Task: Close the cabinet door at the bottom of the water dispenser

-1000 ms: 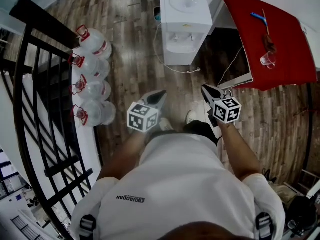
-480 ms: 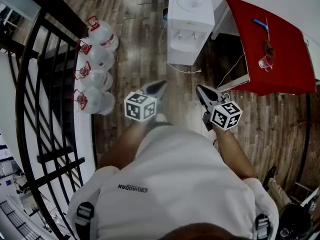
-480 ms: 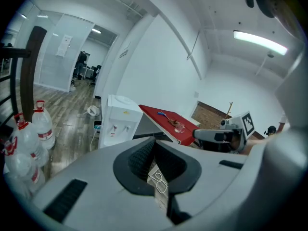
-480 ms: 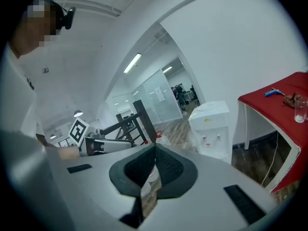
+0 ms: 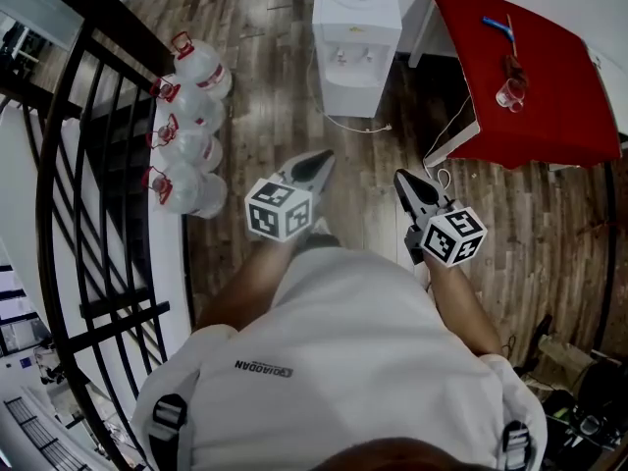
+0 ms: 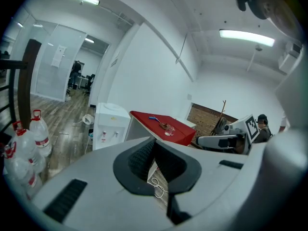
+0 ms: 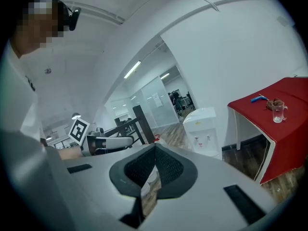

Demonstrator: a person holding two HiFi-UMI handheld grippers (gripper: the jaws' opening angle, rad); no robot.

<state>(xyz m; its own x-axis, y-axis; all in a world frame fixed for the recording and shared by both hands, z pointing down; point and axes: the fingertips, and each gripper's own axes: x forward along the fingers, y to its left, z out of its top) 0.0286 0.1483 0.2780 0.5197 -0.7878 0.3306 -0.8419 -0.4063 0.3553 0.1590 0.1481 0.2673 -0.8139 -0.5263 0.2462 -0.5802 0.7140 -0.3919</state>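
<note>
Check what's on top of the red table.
On the red table: a clear glass mug, a blue stick-like item and a small dark object I can't identify. The tabletop hides the floor beneath.

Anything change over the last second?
Barely. The head view drifted, so the water dispenser sits slightly smaller in frame. Nothing grabbed or released: left gripper and right gripper stay shut and empty, held apart before the person. Water jugs and red table unmoved.

Left tool [image 5: 318, 159], right tool [image 5: 401, 178], jaws together
</note>
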